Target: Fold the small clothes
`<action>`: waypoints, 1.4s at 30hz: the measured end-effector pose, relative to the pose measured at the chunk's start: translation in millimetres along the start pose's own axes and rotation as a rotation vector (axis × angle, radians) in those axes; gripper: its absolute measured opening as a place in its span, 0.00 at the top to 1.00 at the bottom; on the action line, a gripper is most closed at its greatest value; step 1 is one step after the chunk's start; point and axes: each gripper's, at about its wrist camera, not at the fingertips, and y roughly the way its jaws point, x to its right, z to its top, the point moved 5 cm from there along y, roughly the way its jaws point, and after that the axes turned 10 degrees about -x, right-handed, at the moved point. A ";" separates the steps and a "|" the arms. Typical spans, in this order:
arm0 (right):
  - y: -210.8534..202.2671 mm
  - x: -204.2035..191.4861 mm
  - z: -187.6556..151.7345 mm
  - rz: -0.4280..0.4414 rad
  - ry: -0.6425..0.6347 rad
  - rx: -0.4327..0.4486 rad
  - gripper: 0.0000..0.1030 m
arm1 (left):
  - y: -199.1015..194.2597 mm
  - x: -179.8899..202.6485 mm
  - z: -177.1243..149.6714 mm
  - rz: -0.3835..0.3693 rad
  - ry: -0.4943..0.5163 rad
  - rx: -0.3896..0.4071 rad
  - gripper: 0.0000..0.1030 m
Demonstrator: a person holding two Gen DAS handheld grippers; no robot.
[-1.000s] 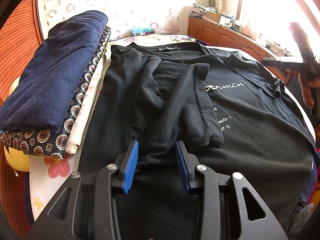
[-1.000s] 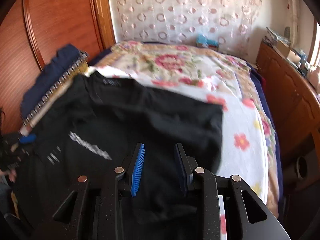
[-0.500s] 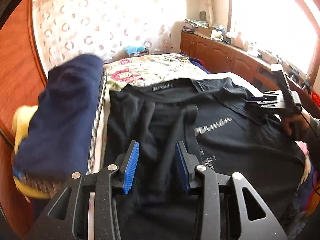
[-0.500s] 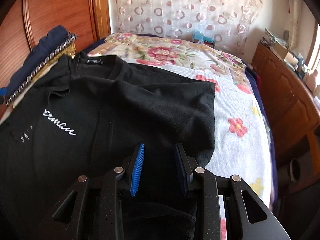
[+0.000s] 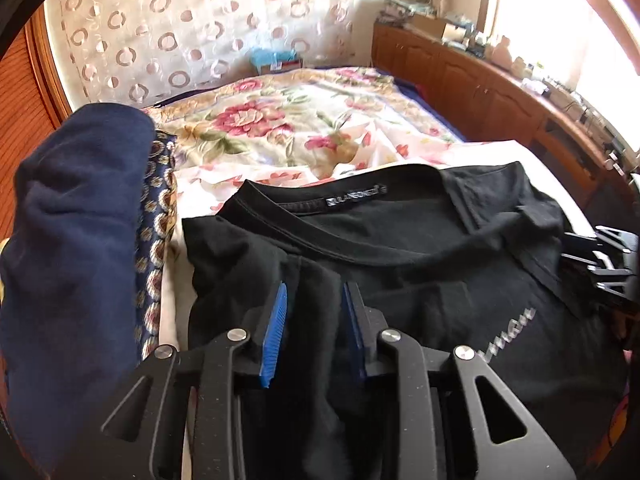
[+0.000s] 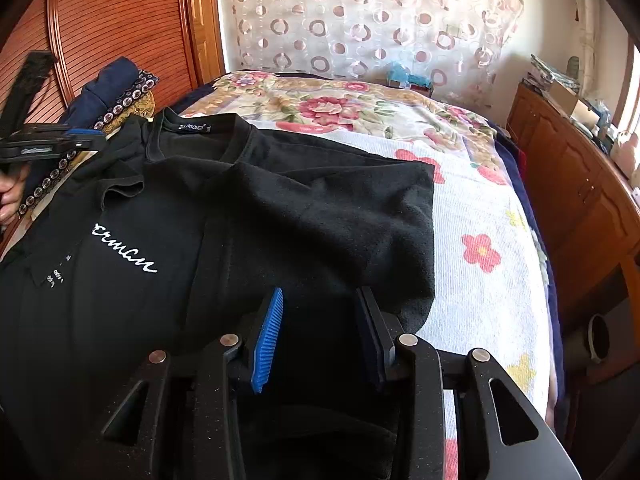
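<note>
A black T-shirt with white lettering lies front up on the flowered bed, both sides folded in toward the middle; it also shows in the right wrist view. My left gripper is open and empty, just above the shirt's left shoulder near the collar. My right gripper is open and empty over the folded right side panel. The left gripper shows at the left edge of the right wrist view, the right one at the right edge of the left wrist view.
A stack of folded clothes, navy on top over a patterned piece, lies left of the shirt. The flowered bedspread stretches beyond the collar. Wooden cabinets run along the right of the bed; a wooden headboard stands at left.
My left gripper has moved up the shirt from its lower part to the shoulder near the collar. My right gripper has shifted along the folded right side. Both stayed open.
</note>
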 end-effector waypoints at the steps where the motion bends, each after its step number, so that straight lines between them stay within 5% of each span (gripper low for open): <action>1: -0.3 0.1 0.0 -0.001 0.000 0.000 0.62 | 5.4 0.7 2.3 0.004 -0.001 -0.011 0.71; 10: 0.7 -0.9 0.2 0.012 -0.006 -0.002 0.57 | 37.4 -6.4 9.1 0.031 -0.015 -0.088 0.71; 13: 0.7 -1.9 -0.1 0.009 -0.008 -0.003 0.56 | 35.3 -1.8 6.6 -0.019 0.023 -0.084 0.91; 16: 0.2 -2.5 -0.3 0.013 -0.006 -0.002 0.56 | 28.2 0.8 6.1 -0.031 0.055 -0.091 0.95; 27: -1.8 -2.5 -0.9 0.031 0.002 0.003 0.55 | -82.3 -64.8 20.9 0.096 -0.044 0.186 0.96; 29: -5.4 1.9 -0.9 0.078 0.024 0.020 0.55 | -86.3 -82.2 20.2 0.097 -0.080 0.196 0.97; 36: -27.2 30.3 22.2 0.029 0.056 0.077 0.55 | -84.1 -96.7 9.5 0.094 -0.101 0.202 0.97; 42: 5.9 57.2 46.2 0.012 0.072 0.008 0.55 | -83.7 -94.3 8.8 0.078 -0.099 0.220 0.97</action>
